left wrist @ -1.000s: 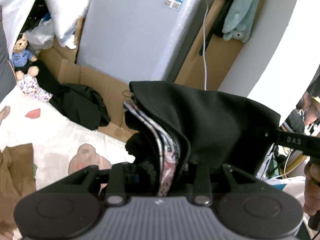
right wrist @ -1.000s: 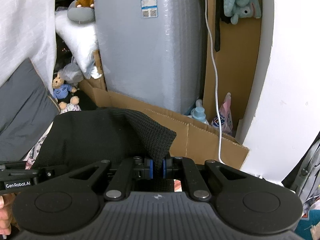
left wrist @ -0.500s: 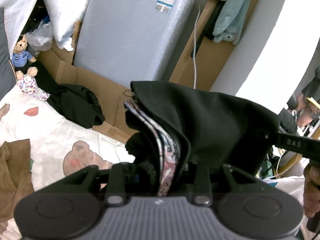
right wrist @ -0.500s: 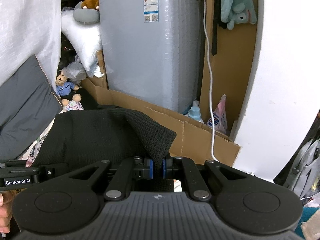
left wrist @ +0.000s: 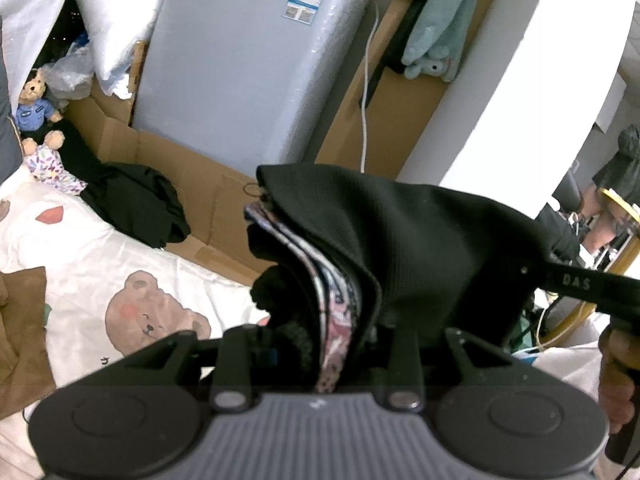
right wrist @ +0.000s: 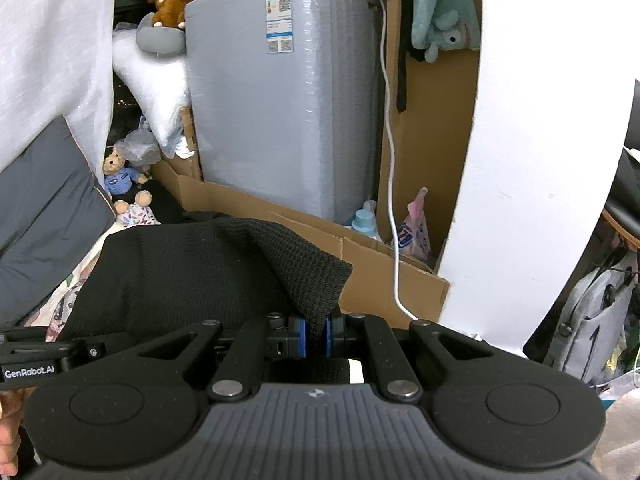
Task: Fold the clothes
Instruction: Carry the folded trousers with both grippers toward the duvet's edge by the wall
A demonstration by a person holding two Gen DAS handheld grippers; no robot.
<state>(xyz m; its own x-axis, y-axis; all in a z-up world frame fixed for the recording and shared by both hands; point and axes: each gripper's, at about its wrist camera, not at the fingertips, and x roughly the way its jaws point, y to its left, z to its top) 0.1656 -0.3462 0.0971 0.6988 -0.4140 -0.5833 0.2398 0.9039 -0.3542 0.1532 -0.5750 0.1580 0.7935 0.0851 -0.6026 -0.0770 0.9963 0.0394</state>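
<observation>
Black knit garment folded around patterned layers, held aloft, corner upturned

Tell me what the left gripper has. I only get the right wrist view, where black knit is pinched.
Observer: The left gripper is clamped on a folded stack: the black garment wraps patterned pink-and-white layers.
Operator: Report what lies below it.
Observer: A white sheet printed with bears.
Operator: Name anything on that sheet.
Observer: A brown cloth at its left edge.
</observation>
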